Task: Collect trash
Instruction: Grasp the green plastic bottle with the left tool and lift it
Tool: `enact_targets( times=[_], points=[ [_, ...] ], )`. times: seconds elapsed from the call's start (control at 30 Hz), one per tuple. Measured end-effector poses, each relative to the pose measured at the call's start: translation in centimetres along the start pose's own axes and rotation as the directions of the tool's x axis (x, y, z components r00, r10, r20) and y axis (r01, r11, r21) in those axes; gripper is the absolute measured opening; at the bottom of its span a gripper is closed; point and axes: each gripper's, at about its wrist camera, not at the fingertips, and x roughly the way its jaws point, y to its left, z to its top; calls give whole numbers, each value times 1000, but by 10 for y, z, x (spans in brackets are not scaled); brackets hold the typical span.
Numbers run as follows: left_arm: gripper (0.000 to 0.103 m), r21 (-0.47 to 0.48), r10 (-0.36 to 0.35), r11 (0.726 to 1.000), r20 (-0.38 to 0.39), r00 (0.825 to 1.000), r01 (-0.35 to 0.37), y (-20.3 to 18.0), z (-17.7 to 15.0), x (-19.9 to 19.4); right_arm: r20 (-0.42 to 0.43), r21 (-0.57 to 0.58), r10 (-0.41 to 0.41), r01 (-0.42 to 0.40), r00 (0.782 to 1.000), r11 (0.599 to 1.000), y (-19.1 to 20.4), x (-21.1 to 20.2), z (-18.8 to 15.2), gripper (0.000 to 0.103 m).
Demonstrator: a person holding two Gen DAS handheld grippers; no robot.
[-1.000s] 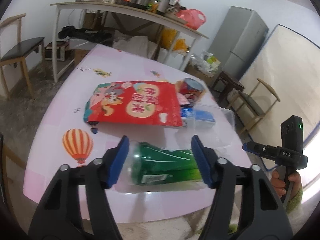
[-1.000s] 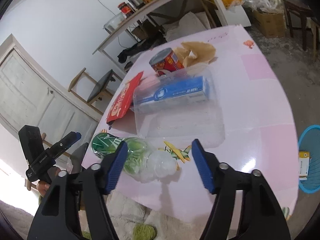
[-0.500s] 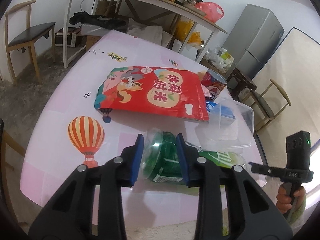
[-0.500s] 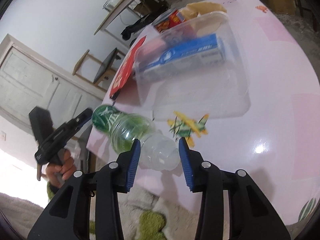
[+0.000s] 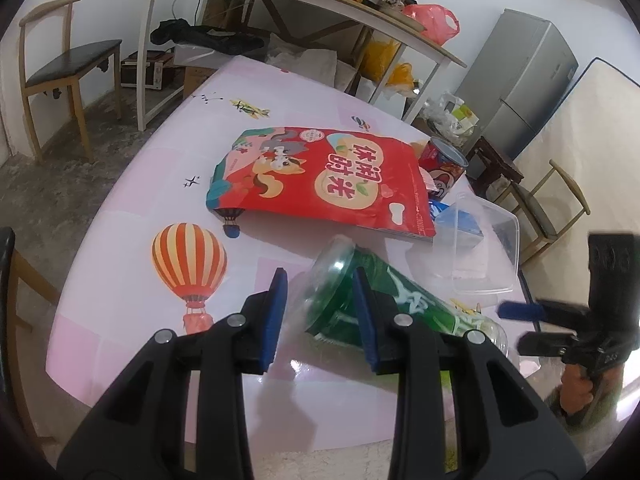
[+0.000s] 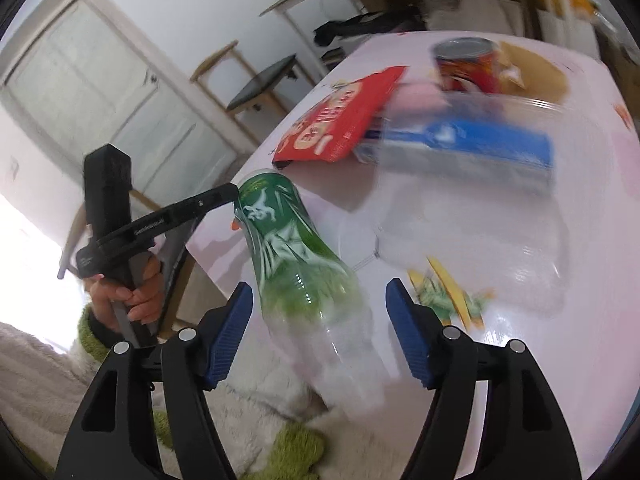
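Note:
A green-labelled plastic bottle (image 5: 384,296) lies tilted at the near edge of the pink table (image 5: 120,240). My left gripper (image 5: 320,312) is shut on the bottle's base end. In the right wrist view the bottle (image 6: 296,264) runs from the left gripper's fingers toward me. My right gripper (image 6: 320,336) is open, its jaws either side of the bottle's clear neck end without touching it. A red snack bag (image 5: 324,180), a red can (image 5: 444,164) and a blue box (image 6: 468,148) under a clear plastic tub (image 5: 484,248) lie further back.
A wooden chair (image 5: 60,64) stands at the far left. A long shelf table (image 5: 304,4) with jars and a pot lines the back wall. A grey fridge (image 5: 520,80) and another chair (image 5: 548,208) stand to the right. A door (image 6: 100,92) shows in the right wrist view.
My right gripper has opened and let go of the bottle's neck end. My left gripper stays shut on the bottle's base and has raised and tilted it. The right view has swung.

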Motion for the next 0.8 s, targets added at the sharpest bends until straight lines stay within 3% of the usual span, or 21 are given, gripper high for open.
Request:
enact_targets(
  times=[0.13, 0.3, 0.43, 0.57, 0.67, 0.8],
  points=[
    [31, -3, 3, 1000, 6, 1000, -3, 2, -2, -4, -89, -117, -29, 19, 996, 993, 21, 31, 23, 74],
    [33, -1, -10, 1000, 0, 1000, 10, 4, -6, -8, -122, -140, -40, 22, 992, 990, 30, 47, 33, 74],
    [53, -19, -81, 997, -18, 997, 81, 6, -14, -16, -65, -57, -5, 1, 998, 998, 18, 30, 24, 74],
    [64, -58, -217, 975, -70, 974, 214, 0, -25, -14, 16, 52, 15, -16, 1000, 999, -4, 5, 4, 74],
    [70, -125, -323, 943, -106, 940, 310, -7, -32, -2, 56, 137, 28, -35, 998, 990, -23, -10, -14, 74],
    [71, -188, -370, 921, -145, 918, 341, -16, -36, 18, 61, 228, 90, -101, 994, 968, -38, -8, -36, 74]
  ],
)
